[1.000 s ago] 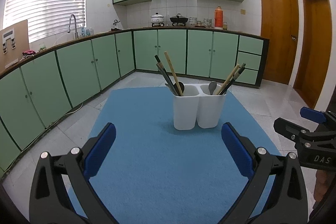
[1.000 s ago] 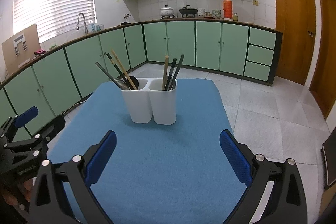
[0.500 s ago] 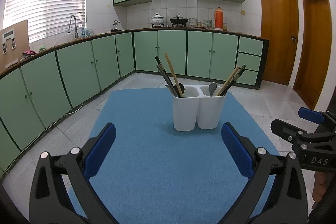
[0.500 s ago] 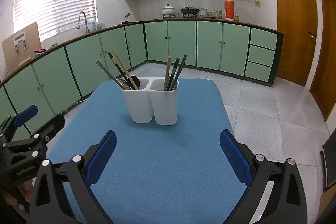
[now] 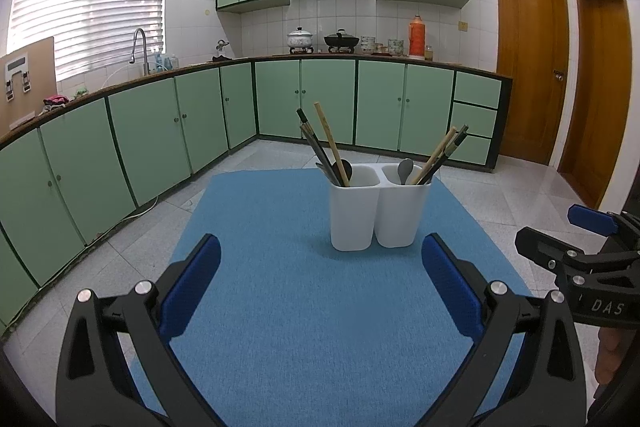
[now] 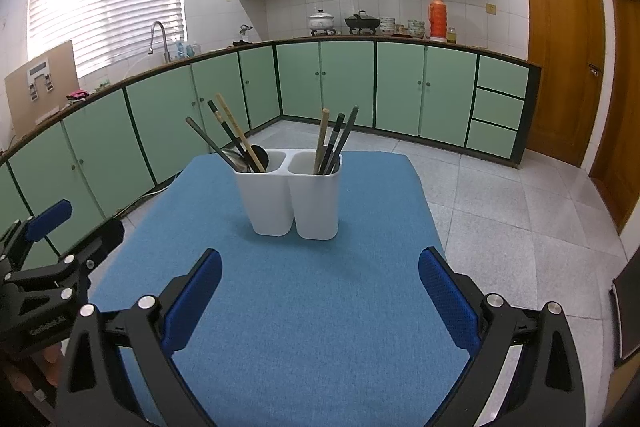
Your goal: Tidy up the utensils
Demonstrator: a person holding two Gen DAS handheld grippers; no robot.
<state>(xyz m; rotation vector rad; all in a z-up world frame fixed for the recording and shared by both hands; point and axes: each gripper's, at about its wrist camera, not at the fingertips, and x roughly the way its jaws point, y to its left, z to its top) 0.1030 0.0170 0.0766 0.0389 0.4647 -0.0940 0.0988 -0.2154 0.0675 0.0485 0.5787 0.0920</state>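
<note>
A: Grippers? Holder?
B: Left gripper (image 5: 320,283) and right gripper (image 6: 320,287) both spread wide, empty — white utensil holder (image 5: 378,213) upright mid blue mat (image 5: 288,307), chopsticks (image 5: 330,143) inside.
A: Obstructions?
B: None — green cabinets (image 5: 328,99) well behind.

A white two-cup holder (image 5: 379,213) is standing on a plain blue mat (image 5: 304,307), showing tan and dark chopsticks (image 6: 332,143) before pale green cabinets (image 5: 328,99).
</note>
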